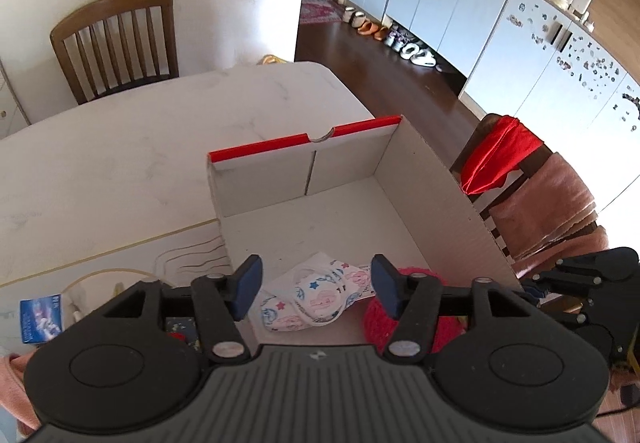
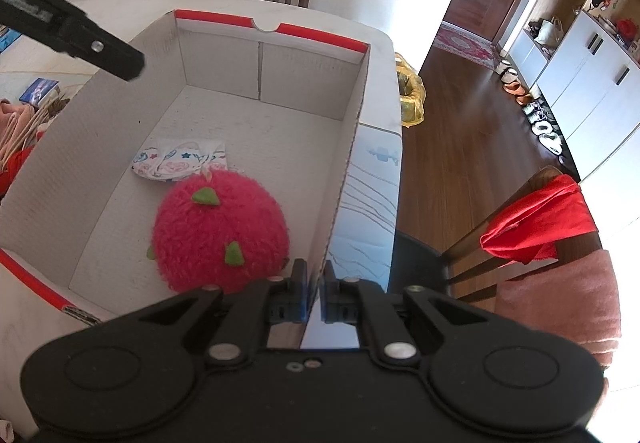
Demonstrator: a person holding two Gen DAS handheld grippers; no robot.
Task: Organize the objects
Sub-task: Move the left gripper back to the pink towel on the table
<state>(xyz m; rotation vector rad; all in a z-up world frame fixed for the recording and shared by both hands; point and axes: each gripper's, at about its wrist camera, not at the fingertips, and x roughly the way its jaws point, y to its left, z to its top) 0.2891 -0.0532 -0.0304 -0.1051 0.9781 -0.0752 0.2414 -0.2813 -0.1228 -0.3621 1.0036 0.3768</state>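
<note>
The box (image 2: 256,123), white cardboard with a red top edge, sits open on the table (image 1: 120,163). Its floor holds two items. The mask (image 2: 180,163), white with pink and blue print, lies flat near the middle of the floor. The plush (image 2: 220,231), a round red ball with green felt leaves, sits just beside the mask, touching its edge, and close to the box's right wall. The left gripper (image 1: 316,291) is above the box interior with its blue pads spread apart; nothing is between them, and the mask shows through the gap, lying lower on the box floor. The right gripper (image 2: 316,295) is pressed together on the right wall of the box, one pad inside the wall and one outside, pinching the cardboard near its top edge. In the right wrist view, one black finger of the left gripper crosses the upper left corner above the box's left wall. Beyond the table, a chair (image 1: 116,39) stands at the far side against the wall. A second chair (image 1: 532,195), at the right of the table, carries a red cloth (image 1: 500,151) and a pink towel (image 1: 560,211) over its back. A small blue packet (image 1: 40,319) lies on the table left of the box.
</note>
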